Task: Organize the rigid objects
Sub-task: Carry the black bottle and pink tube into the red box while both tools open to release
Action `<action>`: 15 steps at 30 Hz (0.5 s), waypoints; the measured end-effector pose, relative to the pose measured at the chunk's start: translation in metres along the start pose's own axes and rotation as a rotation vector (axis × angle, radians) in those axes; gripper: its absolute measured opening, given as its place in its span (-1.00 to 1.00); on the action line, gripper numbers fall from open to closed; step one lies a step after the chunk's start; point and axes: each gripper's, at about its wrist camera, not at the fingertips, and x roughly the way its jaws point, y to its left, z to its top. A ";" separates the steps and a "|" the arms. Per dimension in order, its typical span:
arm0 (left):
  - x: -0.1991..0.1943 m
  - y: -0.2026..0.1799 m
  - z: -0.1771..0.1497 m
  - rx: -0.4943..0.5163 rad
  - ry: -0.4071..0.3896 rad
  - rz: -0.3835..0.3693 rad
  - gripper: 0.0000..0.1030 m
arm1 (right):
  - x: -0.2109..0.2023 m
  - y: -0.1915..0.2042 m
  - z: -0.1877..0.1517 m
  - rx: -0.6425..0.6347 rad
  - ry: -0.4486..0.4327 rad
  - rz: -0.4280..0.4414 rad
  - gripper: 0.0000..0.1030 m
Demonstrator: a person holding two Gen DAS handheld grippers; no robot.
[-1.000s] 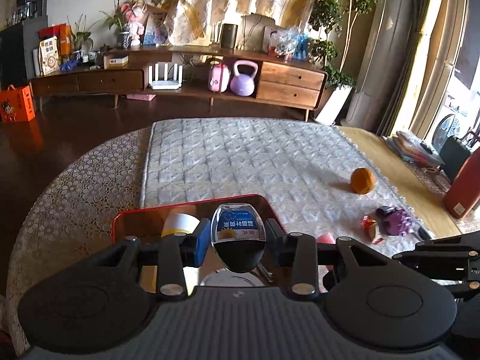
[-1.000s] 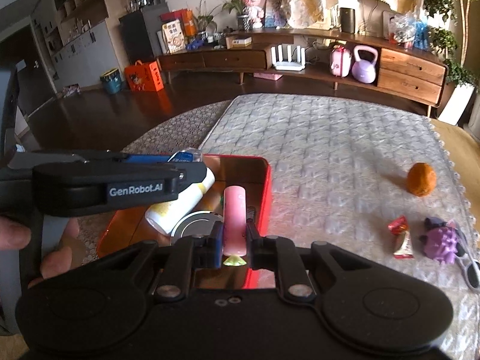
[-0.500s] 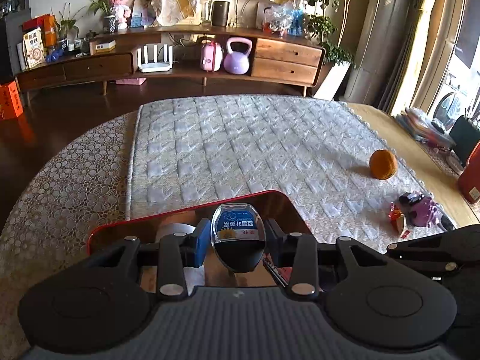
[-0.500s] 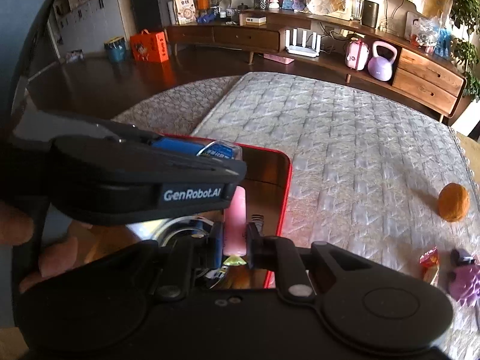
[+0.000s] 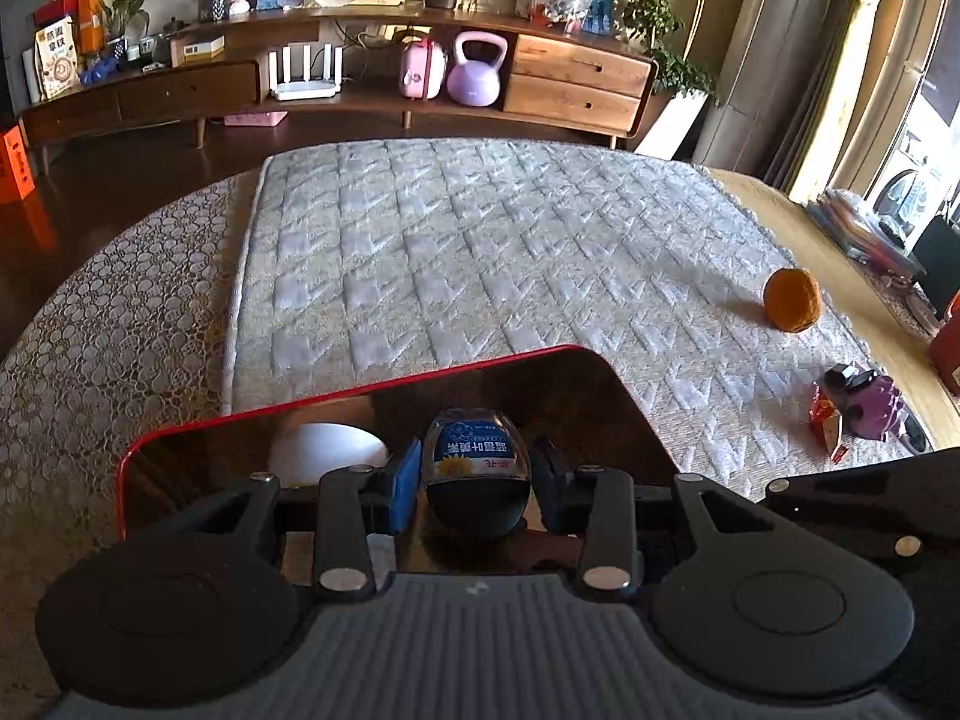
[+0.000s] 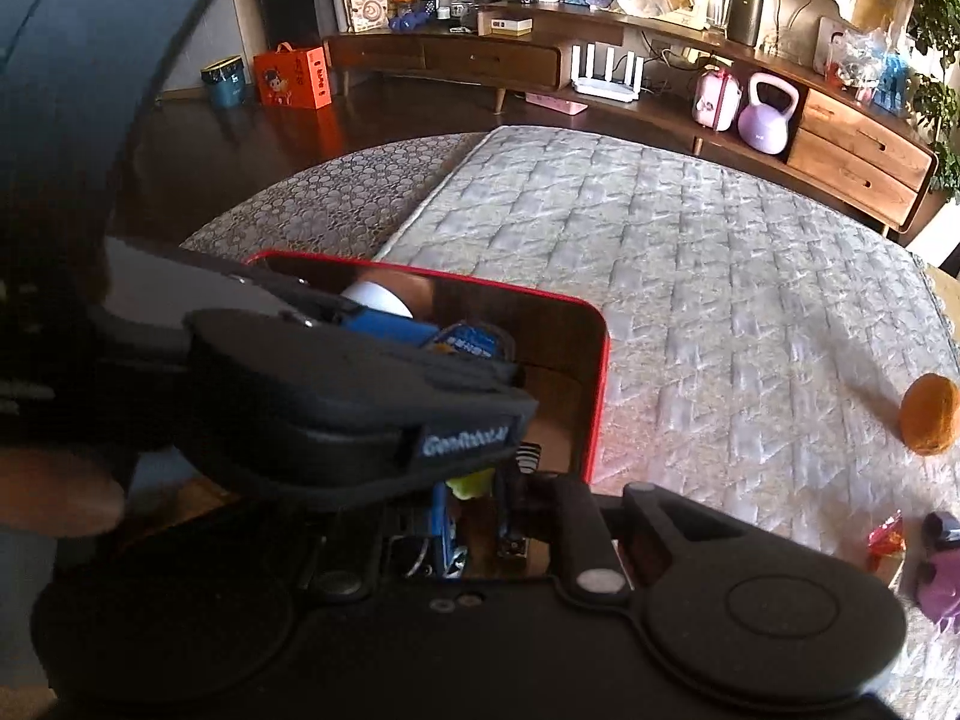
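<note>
Both claws over the red tray, each clamped on an item.

A small labelled bottle [image 5: 477, 468] is gripped by the left claw [image 5: 476, 474] just above the red tray [image 5: 336, 399], with a white cup [image 5: 327, 461] seen beside its left finger. A pink stick with a yellow-green end [image 6: 471, 485], largely hidden, is pinched by the nearly closed right claw [image 6: 474, 510] over the tray's near right corner. Well apart to the right, on the quilted mat [image 5: 480, 252], an orange [image 5: 791, 300], a red wrapper [image 5: 827, 423] and a purple toy [image 5: 873, 405] are left lying.
</note>
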 end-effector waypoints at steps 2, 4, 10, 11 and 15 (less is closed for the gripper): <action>0.003 0.000 -0.001 0.002 0.009 0.005 -0.24 | 0.000 0.000 0.000 0.004 0.002 0.001 -0.63; 0.005 0.000 -0.002 0.009 0.012 0.010 -0.24 | 0.000 -0.001 0.000 0.013 0.004 0.007 -0.56; 0.005 -0.002 -0.003 0.026 0.013 0.014 -0.24 | -0.007 -0.002 -0.002 0.034 0.001 0.030 -0.25; 0.003 -0.001 -0.004 0.027 0.008 0.009 -0.24 | -0.009 -0.002 -0.003 0.035 -0.002 0.037 -0.21; -0.004 -0.002 -0.005 0.031 -0.007 0.024 -0.24 | -0.018 0.000 -0.006 0.033 -0.015 0.050 0.04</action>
